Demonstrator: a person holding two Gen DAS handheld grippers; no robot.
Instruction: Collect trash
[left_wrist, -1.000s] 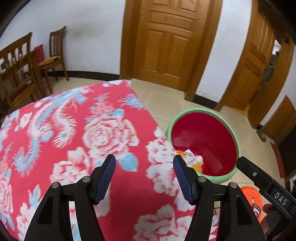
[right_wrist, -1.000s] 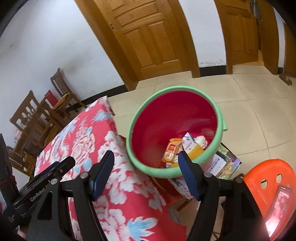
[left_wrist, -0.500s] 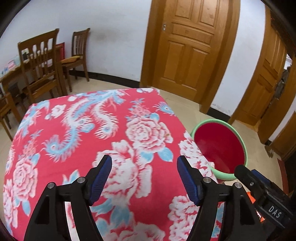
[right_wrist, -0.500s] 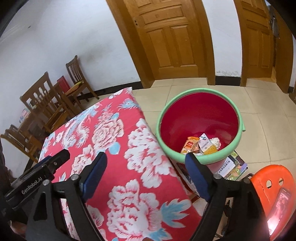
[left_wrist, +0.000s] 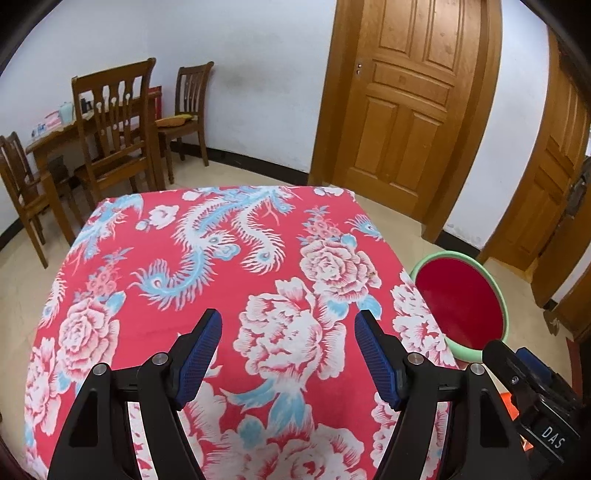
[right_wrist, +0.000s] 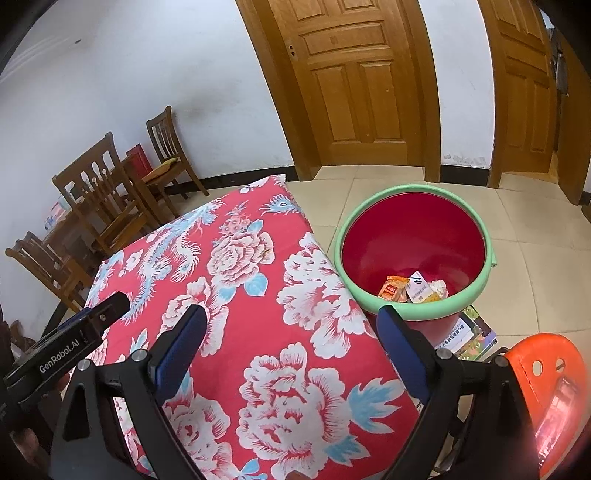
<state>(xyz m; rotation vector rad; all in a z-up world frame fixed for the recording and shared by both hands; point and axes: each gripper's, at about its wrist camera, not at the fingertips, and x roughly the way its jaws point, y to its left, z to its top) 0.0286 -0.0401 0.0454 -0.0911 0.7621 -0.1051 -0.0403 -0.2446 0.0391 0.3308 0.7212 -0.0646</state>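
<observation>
right wrist view: my right gripper (right_wrist: 288, 354) has just been spreading, empty, like my left gripper (left_wrist: 288, 354). the basin (right_wrist: 406, 306) abuts the tablecloth (right_wrist: 240, 295); a careless swing could tip its wrappers (right_wrist: 410, 290) out.

Both views pull back from the red bin (right_wrist: 413, 254). In the left wrist view it slides from centre right to the right edge (left_wrist: 461, 306) and shrinks, its contents lost from sight; the floral tablecloth (left_wrist: 221, 280) now fills mid-frame, and chairs (left_wrist: 110, 125) show larger, upper left.

Right gripper (right_wrist: 291, 354): jaws have just been opening, nothing between them. Left gripper (left_wrist: 288, 358): jaws wider than a second ago, empty too.

In the right wrist view the bin shifts from centre to right of centre.
</observation>
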